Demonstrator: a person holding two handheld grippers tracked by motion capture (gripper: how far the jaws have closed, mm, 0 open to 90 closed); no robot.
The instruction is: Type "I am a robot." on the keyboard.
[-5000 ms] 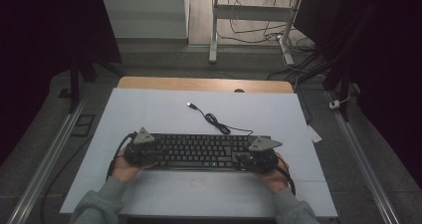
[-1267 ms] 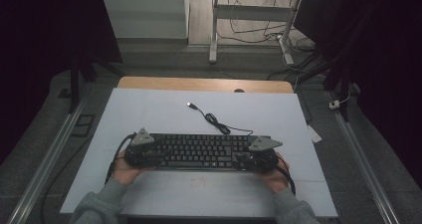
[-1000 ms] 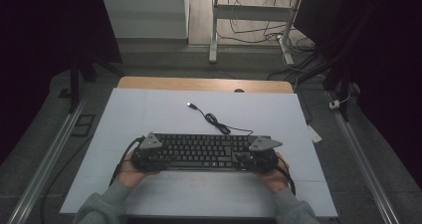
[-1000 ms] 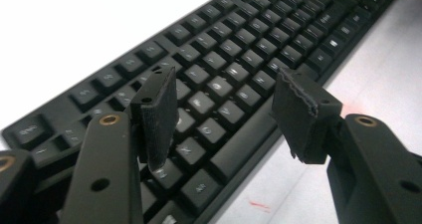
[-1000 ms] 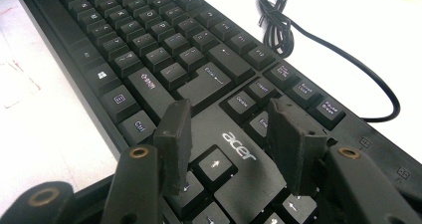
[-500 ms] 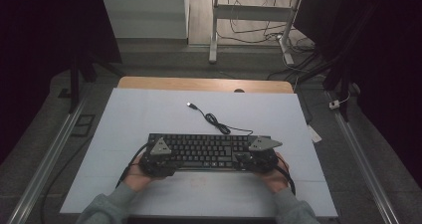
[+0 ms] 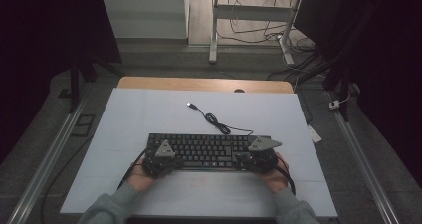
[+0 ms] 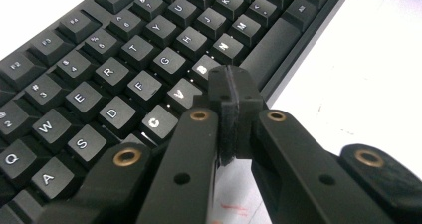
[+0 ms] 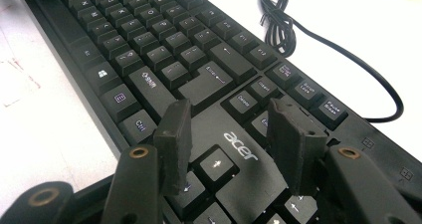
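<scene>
The black Acer keyboard (image 7: 206, 151) lies across the lower middle of the high view on the white table (image 7: 124, 114), its cable (image 7: 214, 120) trailing toward the upper centre, unplugged. In the left gripper view the left gripper (image 8: 230, 97) has just been closing and its jaws are now pressed together with nothing between them, tip poised over the V and B keys. The right gripper (image 9: 229, 129) hangs spread above the arrow keys, pinching nothing, so the key pressing looks barely begun.

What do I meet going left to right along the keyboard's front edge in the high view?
Left hand-held gripper, shut with nothing between its jaws → the open keys of the black keyboard → right hand-held gripper, jaws apart over the arrow keys.
</scene>
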